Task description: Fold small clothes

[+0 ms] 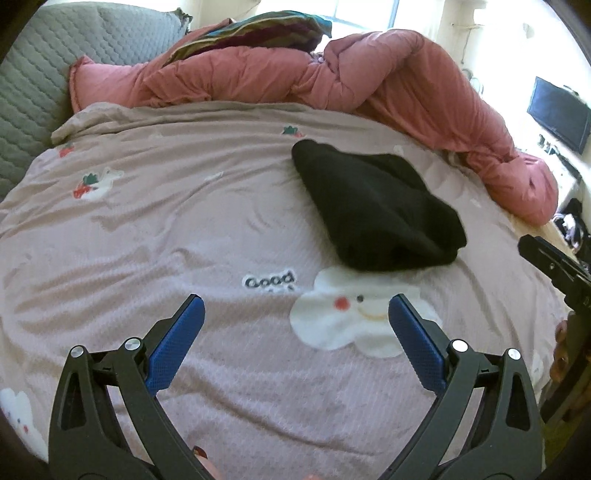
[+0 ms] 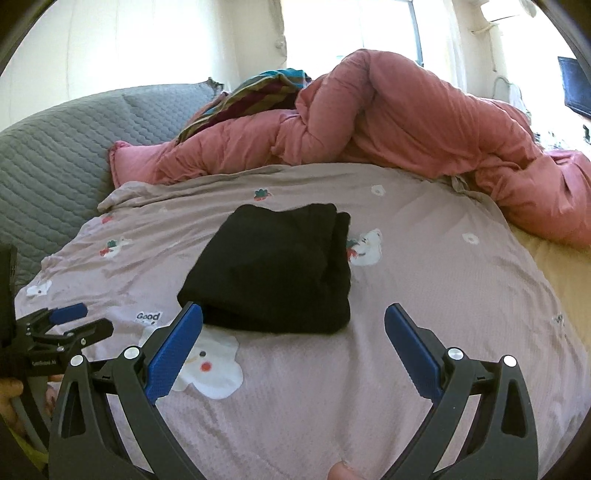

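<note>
A black garment (image 1: pixel 373 206) lies folded into a compact bundle on the pink printed bedsheet (image 1: pixel 147 221); it also shows in the right wrist view (image 2: pixel 273 266). My left gripper (image 1: pixel 295 306) is open and empty, held above the sheet short of the garment and to its left. My right gripper (image 2: pixel 293 314) is open and empty, just in front of the garment's near edge. The left gripper (image 2: pixel 74 317) shows at the left of the right wrist view, and the right gripper's body (image 1: pixel 554 262) at the right edge of the left wrist view.
A bunched salmon-pink duvet (image 1: pixel 332 77) runs along the far side of the bed, with a striped cloth (image 1: pixel 258 33) on top. A grey quilted headboard (image 1: pixel 33 74) is at the left. A dark screen (image 1: pixel 559 114) stands at the far right.
</note>
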The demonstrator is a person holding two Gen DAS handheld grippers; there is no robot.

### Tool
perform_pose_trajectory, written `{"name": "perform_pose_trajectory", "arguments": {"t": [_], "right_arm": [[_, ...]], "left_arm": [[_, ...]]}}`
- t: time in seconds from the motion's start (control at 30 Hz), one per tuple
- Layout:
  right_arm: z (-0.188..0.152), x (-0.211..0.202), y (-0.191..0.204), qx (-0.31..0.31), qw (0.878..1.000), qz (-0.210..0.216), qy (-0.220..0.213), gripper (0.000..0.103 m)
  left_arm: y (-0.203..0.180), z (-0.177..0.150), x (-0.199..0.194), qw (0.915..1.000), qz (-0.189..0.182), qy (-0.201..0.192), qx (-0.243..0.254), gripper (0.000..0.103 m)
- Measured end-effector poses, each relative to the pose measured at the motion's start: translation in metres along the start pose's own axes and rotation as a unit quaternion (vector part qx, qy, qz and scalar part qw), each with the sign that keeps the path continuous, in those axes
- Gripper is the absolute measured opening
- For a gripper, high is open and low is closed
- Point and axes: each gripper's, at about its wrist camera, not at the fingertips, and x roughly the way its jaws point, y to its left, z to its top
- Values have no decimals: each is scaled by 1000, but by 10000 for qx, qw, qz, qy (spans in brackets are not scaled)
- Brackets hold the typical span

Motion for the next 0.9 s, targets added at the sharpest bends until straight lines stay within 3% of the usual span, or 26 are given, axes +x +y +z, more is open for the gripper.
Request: {"name": "perform_pose_trajectory", "arguments": {"t": [0.23, 0.9], "right_arm": [[-27, 15, 9, -60, 9994, -123, 333, 98], [-29, 18, 10, 9, 9992, -157, 357, 98]], "left_arm": [[1, -6, 11, 9998, 59, 192, 23, 93], [-1, -6, 11, 9997, 104, 210, 48, 93]]}}
